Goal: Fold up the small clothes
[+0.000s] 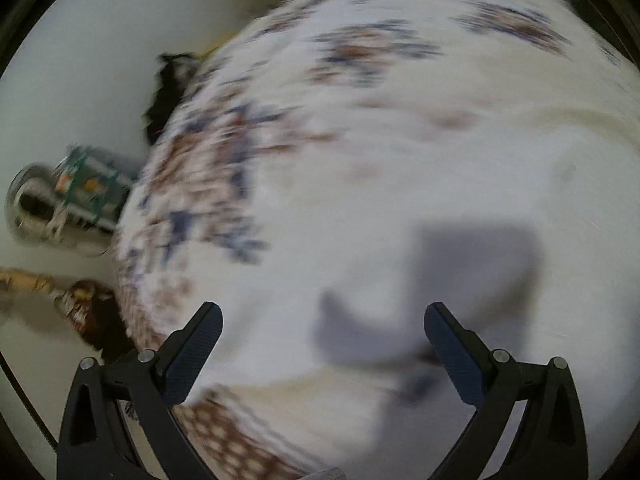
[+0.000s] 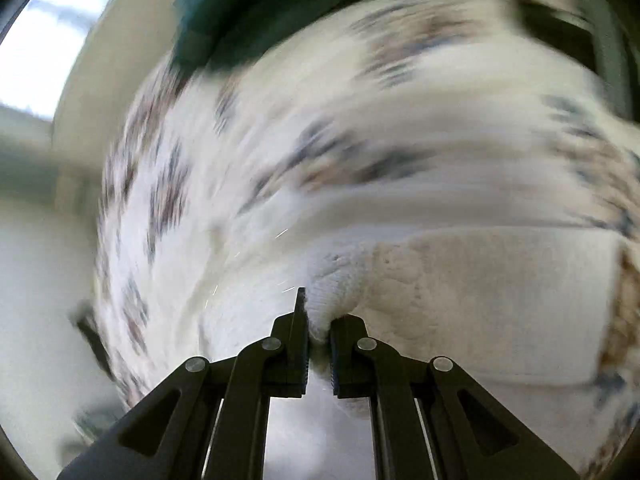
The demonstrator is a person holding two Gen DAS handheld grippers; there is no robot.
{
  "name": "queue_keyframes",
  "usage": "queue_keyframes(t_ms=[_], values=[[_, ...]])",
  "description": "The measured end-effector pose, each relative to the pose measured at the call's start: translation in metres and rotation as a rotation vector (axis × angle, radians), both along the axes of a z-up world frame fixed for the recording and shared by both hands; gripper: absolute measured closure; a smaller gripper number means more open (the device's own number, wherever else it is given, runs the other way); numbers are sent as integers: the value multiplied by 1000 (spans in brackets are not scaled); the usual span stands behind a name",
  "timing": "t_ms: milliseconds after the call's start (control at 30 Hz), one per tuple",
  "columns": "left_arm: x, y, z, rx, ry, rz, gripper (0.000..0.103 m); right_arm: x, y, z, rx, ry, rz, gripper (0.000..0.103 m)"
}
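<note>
White garment [image 2: 400, 184], two grippers (one [image 2: 319, 334] clamped)

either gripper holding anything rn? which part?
Right gripper: shut on the white patterned garment, pinching a bunched fold of cloth. Left gripper: open, empty, above the garment.

The cloth [image 1: 400, 140] is white with blurry blue and brown marks, and small brown checks along one edge. Its hem is cream. The tabletop [image 1: 80, 80] is white. The fingers [image 1: 192, 352] are black. A dark green thing [image 2: 260, 12] shows at the top.
</note>
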State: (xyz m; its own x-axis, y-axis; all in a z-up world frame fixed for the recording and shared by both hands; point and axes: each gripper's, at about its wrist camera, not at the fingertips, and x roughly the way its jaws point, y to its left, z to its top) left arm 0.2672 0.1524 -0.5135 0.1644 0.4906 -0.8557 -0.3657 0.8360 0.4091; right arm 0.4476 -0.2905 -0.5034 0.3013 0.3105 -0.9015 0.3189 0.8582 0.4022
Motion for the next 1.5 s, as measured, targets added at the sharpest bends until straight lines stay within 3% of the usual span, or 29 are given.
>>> queue_keyframes(t_ms=[100, 200, 300, 367, 467, 500, 533, 600, 667, 800, 933, 1000, 1033, 1067, 1100, 1133, 1200, 1367, 1467, 1500], values=[[-18, 64, 2, 27, -2, 80, 0, 34, 125, -42, -87, 50, 209, 95], [-36, 110, 0, 30, 7, 144, 0, 32, 231, -65, -135, 64, 396, 95], [-50, 136, -6, 21, 17, 191, 0, 12, 294, -77, -220, 65, 517, 95], [-59, 151, -12, -6, 27, 226, 0, 13, 308, -88, -275, 82, 525, 95], [-71, 173, -17, -96, 31, 274, 0, 5, 304, -88, -274, 109, 497, 94], [-74, 179, -17, -120, 28, 286, 0, 2, 297, -84, -234, 122, 481, 83], [-79, 189, -15, -162, 14, 302, 0, -3, 288, -78, -169, 137, 459, 65], [-90, 207, -12, -246, -20, 331, 0, -18, 262, -65, -41, 145, 391, 39], [-102, 225, -11, -322, -54, 364, 0, -41, 227, -46, 18, 133, 308, 36], [-120, 250, -35, -484, -53, 418, 0, -86, 167, -31, 20, 171, 157, 36], [-133, 252, -80, -638, 4, 448, 1, -128, 119, -38, 34, 258, 57, 36], [-134, 244, -92, -689, 17, 447, 8, -143, 114, -52, 21, 304, 41, 36], [-131, 236, -93, -688, 15, 427, 10, -148, 115, -58, 6, 321, 48, 36], [-129, 230, -90, -672, 8, 405, 18, -151, 118, -63, -11, 335, 63, 36], [-126, 222, -83, -653, -14, 371, 60, -156, 122, -70, -34, 353, 80, 36], [-124, 218, -79, -651, -20, 355, 94, -161, 128, -76, -47, 365, 97, 36], [-121, 217, -62, -639, -69, 348, 95, -164, 141, -83, -52, 372, 127, 36], [-113, 264, 15, -506, -335, 394, 96, -168, 174, -82, -45, 340, 171, 36], [-103, 305, 33, -520, -453, 448, 94, -162, 199, -76, -23, 308, 193, 36], [-98, 317, 34, -555, -492, 478, 91, -161, 206, -74, -23, 294, 198, 36]])
